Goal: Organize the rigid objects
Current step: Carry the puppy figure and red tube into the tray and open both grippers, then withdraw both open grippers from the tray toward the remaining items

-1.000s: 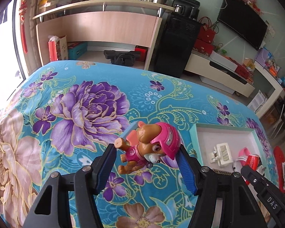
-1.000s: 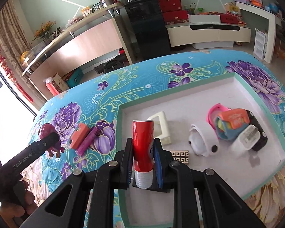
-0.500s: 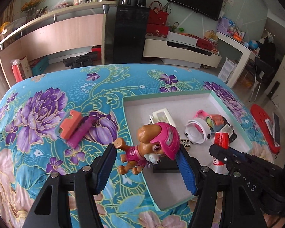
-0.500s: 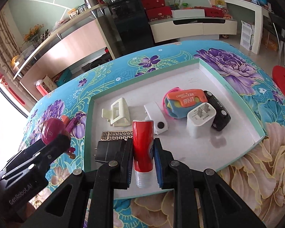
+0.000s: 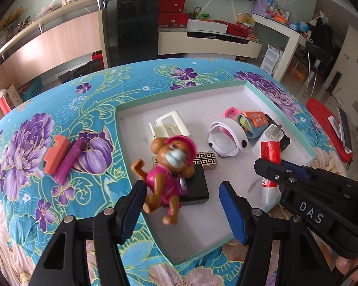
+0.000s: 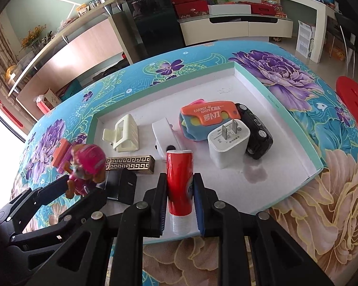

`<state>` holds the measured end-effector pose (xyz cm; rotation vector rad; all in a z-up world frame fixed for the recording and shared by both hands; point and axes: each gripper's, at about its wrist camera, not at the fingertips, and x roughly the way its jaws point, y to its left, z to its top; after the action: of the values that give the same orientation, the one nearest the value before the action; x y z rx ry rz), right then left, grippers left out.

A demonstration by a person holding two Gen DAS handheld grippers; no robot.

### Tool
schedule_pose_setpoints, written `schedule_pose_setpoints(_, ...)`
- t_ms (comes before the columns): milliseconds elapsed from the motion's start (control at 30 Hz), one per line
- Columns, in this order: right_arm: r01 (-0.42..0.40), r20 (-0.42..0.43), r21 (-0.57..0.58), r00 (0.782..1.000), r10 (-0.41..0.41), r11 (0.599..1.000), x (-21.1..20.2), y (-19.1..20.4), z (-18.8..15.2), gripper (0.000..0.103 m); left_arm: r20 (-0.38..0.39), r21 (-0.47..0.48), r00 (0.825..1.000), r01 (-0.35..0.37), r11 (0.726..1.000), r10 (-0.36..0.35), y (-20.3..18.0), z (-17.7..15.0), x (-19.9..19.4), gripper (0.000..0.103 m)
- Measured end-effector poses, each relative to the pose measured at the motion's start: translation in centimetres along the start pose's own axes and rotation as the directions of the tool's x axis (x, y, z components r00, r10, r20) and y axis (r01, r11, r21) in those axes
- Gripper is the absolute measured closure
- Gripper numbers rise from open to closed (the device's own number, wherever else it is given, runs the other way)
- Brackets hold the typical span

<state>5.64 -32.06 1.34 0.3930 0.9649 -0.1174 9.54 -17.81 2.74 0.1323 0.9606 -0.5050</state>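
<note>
A shallow white tray with a teal rim (image 5: pixel 248 88) (image 6: pixel 241 71) lies on the flowered cloth. My left gripper (image 5: pixel 183 205) is open; the pink-clad puppy figure (image 5: pixel 169 169) (image 6: pixel 87 164) is blurred and tipping from between its fingers over the tray's near left corner, above a black block (image 5: pixel 197 186). My right gripper (image 6: pixel 180 190) is shut on a red tube with a white cap (image 6: pixel 180 178) (image 5: pixel 271 164), held over the tray's front edge.
In the tray lie a cream clip (image 6: pixel 123 134), a gold-patterned bar (image 6: pixel 131 164), a white round case (image 5: pixel 224 138), an orange carrot knife (image 6: pixel 210 115), a white plug (image 6: pixel 228 144) and a black toy car (image 6: pixel 255 133). An orange block (image 5: pixel 56 153) and purple stick (image 5: pixel 69 159) lie left of the tray.
The left gripper's fingers have opened and the puppy figure has tipped and dropped toward the tray. The right gripper still holds the red tube, slightly nearer the tray's front.
</note>
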Motion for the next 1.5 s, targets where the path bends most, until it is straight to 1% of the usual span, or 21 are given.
schedule_pose_setpoints(200, 0.008, -0.005, 0.029, 1.0, -0.008, 1.0, 0.1, -0.9, 0.0, 0.081, -0.008, 0.018, 1.0, 0.012, 1.0, -0.012, -0.7, 0.1, 0.5, 0.037)
schedule_pose_setpoints(467, -0.003, -0.003, 0.049, 1.0, 0.004, 0.999, 0.0, -1.5, 0.1, 0.081, 0.002, 0.007, 1.0, -0.004, 1.0, 0.004, -0.3, 0.3, 0.1, 0.037)
schedule_pose_setpoints(500, -0.003, -0.002, 0.051, 1.0, 0.003, 0.999, 0.0, -1.5, 0.1, 0.079, 0.005, 0.003, 1.0, -0.007, 1.0, 0.007, -0.2, 0.4, 0.1, 0.037)
schedule_pose_setpoints(567, -0.004, 0.0, 0.057, 1.0, 0.004, 0.998, -0.1, -1.7, 0.2, 0.071, 0.009, -0.005, 1.0, -0.013, 1.0, 0.013, 0.2, 0.5, -0.1, 0.037)
schedule_pose_setpoints(600, 0.0, 0.001, 0.059, 1.0, 0.0, 0.998, -0.1, -1.7, 0.2, 0.064, 0.012, -0.01, 1.0, -0.017, 1.0, 0.017, 0.4, 0.6, -0.2, 0.037)
schedule_pose_setpoints(733, 0.002, 0.013, 0.057, 1.0, -0.003, 0.998, -0.5, -1.6, 0.3, 0.064, 0.026, -0.043, 0.999, -0.039, 0.998, 0.04, 1.5, 0.8, -0.7, 0.036)
schedule_pose_setpoints(833, 0.0, 0.018, 0.055, 1.0, -0.001, 0.999, -0.5, -1.5, 0.4, 0.064, 0.038, -0.089, 0.997, -0.064, 0.994, 0.067, 3.0, 1.0, -1.1, 0.035)
schedule_pose_setpoints(900, -0.001, 0.017, 0.051, 1.0, 0.0, 0.999, -0.5, -1.3, 0.4, 0.063, 0.039, -0.122, 0.994, -0.096, 0.988, 0.102, 4.1, 1.1, -1.4, 0.035)
schedule_pose_setpoints(967, 0.005, 0.021, 0.047, 1.0, -0.006, 0.999, -0.6, -1.1, 0.4, 0.06, 0.035, -0.149, 0.988, -0.141, 0.979, 0.148, 5.2, 1.1, -1.5, 0.034)
schedule_pose_setpoints(1033, 0.013, 0.026, 0.042, 1.0, -0.014, 0.999, -0.7, -0.9, 0.5, 0.052, 0.026, -0.177, 0.983, -0.174, 0.969, 0.181, 6.3, 1.0, -1.5, 0.032)
schedule_pose_setpoints(1067, 0.014, 0.028, 0.04, 0.999, -0.015, 0.999, -0.7, -0.8, 0.5, 0.052, 0.02, -0.191, 0.981, -0.185, 0.964, 0.192, 6.9, 1.0, -1.5, 0.029)
schedule_pose_setpoints(1233, 0.016, 0.03, 0.032, 0.999, -0.017, 0.999, -0.7, -0.5, 0.5, 0.049, -0.018, -0.253, 0.966, -0.254, 0.933, 0.258, 9.3, 0.5, -1.3, 0.027)
schedule_pose_setpoints(1267, 0.021, 0.031, 0.031, 0.999, -0.022, 0.999, -0.7, -0.4, 0.5, 0.047, -0.023, -0.261, 0.963, -0.265, 0.928, 0.269, 9.6, 0.5, -1.3, 0.026)
schedule_pose_setpoints(1333, 0.025, 0.033, 0.026, 0.999, -0.026, 0.999, -0.7, -0.2, 0.6, 0.04, -0.029, -0.267, 0.958, -0.284, 0.921, 0.287, 10.0, 0.4, -1.2, 0.024)
schedule_pose_setpoints(1367, 0.025, 0.034, 0.026, 0.999, -0.026, 0.999, -0.7, -0.2, 0.6, 0.039, -0.031, -0.266, 0.956, -0.291, 0.919, 0.293, 10.0, 0.4, -1.1, 0.021)
schedule_pose_setpoints(1500, 0.033, 0.033, 0.022, 0.999, -0.034, 0.999, -0.6, 0.1, 0.6, 0.032, -0.038, -0.248, 0.954, -0.298, 0.922, 0.298, 9.6, 0.5, -0.7, 0.016)
